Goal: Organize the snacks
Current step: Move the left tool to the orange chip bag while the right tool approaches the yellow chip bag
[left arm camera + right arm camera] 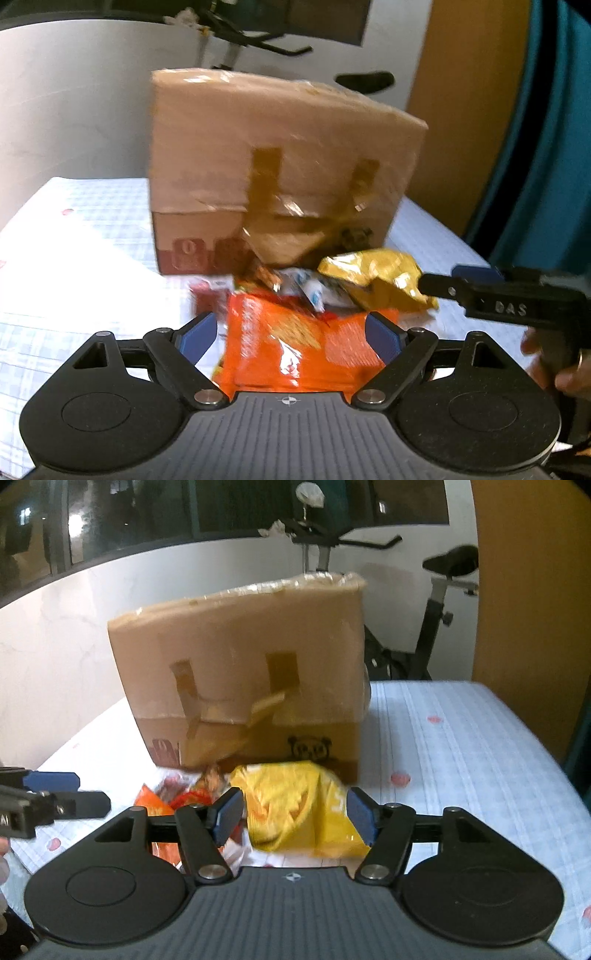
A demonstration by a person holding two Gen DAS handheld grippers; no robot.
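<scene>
Left wrist: orange snack bag [291,347] between open left gripper [290,332]

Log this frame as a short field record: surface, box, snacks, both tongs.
surface: bed sheet, pale check with red spots
box: taped cardboard box, standing behind the snack pile
snacks: orange bag nearest, yellow bag beside it, small packets between them and the box
left tongs: open, orange bag between the jaws, pads not pressing
right tongs: open, yellow bag between the jaws, pads not clearly pressing
background: exercise bike against the wall
</scene>
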